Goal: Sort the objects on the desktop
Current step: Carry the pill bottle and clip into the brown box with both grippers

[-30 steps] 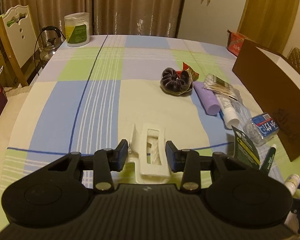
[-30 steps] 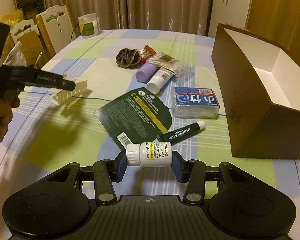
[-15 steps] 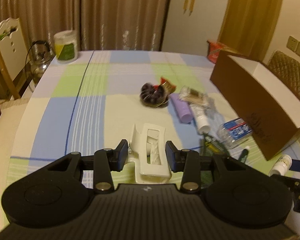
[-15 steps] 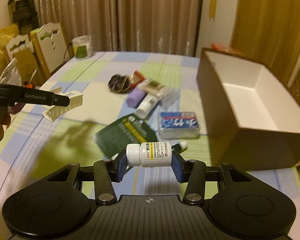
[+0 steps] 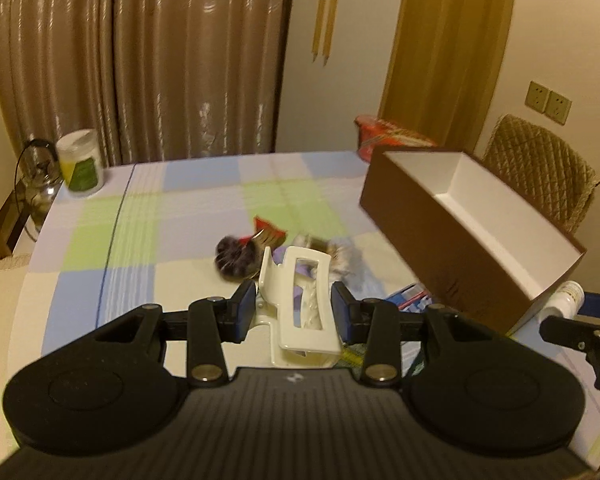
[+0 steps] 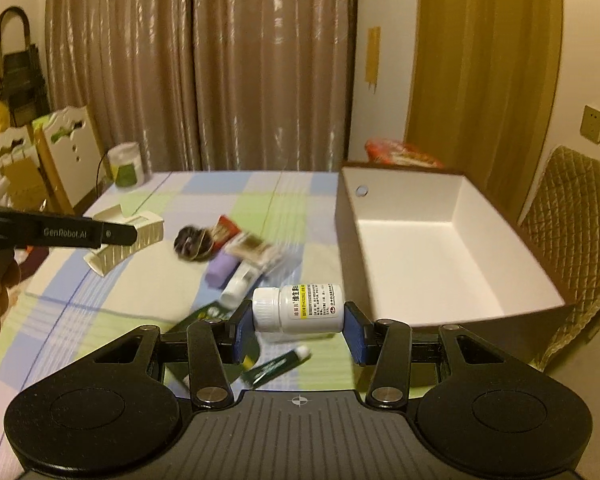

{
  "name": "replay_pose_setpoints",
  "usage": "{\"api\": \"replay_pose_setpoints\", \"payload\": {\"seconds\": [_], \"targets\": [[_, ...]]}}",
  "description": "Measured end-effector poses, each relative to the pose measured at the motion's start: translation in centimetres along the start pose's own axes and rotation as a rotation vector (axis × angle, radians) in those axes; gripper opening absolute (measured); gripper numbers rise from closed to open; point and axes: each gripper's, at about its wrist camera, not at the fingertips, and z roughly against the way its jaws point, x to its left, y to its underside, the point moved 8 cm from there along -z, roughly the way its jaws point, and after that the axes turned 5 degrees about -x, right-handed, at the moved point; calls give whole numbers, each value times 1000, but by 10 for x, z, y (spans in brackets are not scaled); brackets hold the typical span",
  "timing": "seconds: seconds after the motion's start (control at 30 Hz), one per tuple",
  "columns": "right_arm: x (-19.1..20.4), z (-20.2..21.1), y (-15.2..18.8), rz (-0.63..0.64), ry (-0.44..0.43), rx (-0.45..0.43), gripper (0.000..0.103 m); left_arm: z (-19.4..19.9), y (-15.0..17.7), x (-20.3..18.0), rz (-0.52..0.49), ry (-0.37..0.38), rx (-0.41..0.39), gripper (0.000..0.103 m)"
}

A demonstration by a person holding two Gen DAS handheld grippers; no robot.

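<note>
Step in hand: both tools carry an item above the worktop (image 6: 100, 320), apparently bound for the open brown box (image 6: 440, 248) at the right; this reads as the carry stage, with nothing released yet.
Left tool (image 5: 294, 312): clamped on a white hair claw clip (image 5: 300, 300), its blue pads pressing the clip's two sides; the clip hangs clear of the checked cloth.
Right tool (image 6: 298, 326): clamped end to end on a small white pill bottle (image 6: 300, 308), lying sideways, cap toward the left pad.
Box: white inside, seemingly empty, mouth facing up; it sits just beyond and to the right of the bottle in the right wrist view.
Left on the worktop: a dark scrunchie (image 6: 190, 242), a purple tube (image 6: 220, 270), a white tube (image 6: 240, 284), a green packet (image 6: 210, 316) and a green lip balm stick (image 6: 276, 366), clustered near the box's left wall.
Next move, as judged: each tool needs to clear the box wall, come over the white floor, then part its pads.
Risk: the two tools are near each other, so they may crowd over the opening.
</note>
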Motion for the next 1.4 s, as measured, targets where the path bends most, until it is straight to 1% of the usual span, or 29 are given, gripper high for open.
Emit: {"api": "replay_pose_setpoints", "payload": {"seconds": [0.17, 0.23, 0.4, 0.57, 0.7, 0.83, 1.0, 1.2, 1.4], "targets": [[-28, -1, -20, 7, -19, -40, 46, -5, -19, -32, -6, 12, -26, 36], [-42, -6, -25, 12, -32, -39, 46, -8, -27, -47, -1, 8, -37, 36], [-75, -19, -32, 23, -55, -26, 46, -18, -44, -87, 13, 25, -42, 36], [-110, -26, -31, 11, -50, -6, 46, -27, -55, -127, 20, 69, -33, 36], [-137, -29, -30, -1, -26, 7, 46, -37, -60, -163, 1, 125, -24, 36], [-162, -32, -29, -16, -4, 44, 46, -52, -62, -191, 13, 168, 5, 36], [-182, -38, -24, -15, 0, 90, 46, -71, -55, -218, 20, 191, 52, 36], [-197, -45, -19, 8, -17, 130, 46, -88, -43, -237, 28, 194, 104, 36], [-199, -67, -16, 36, -62, 175, 46, -104, -37, -247, 31, 181, 143, 36]]}}
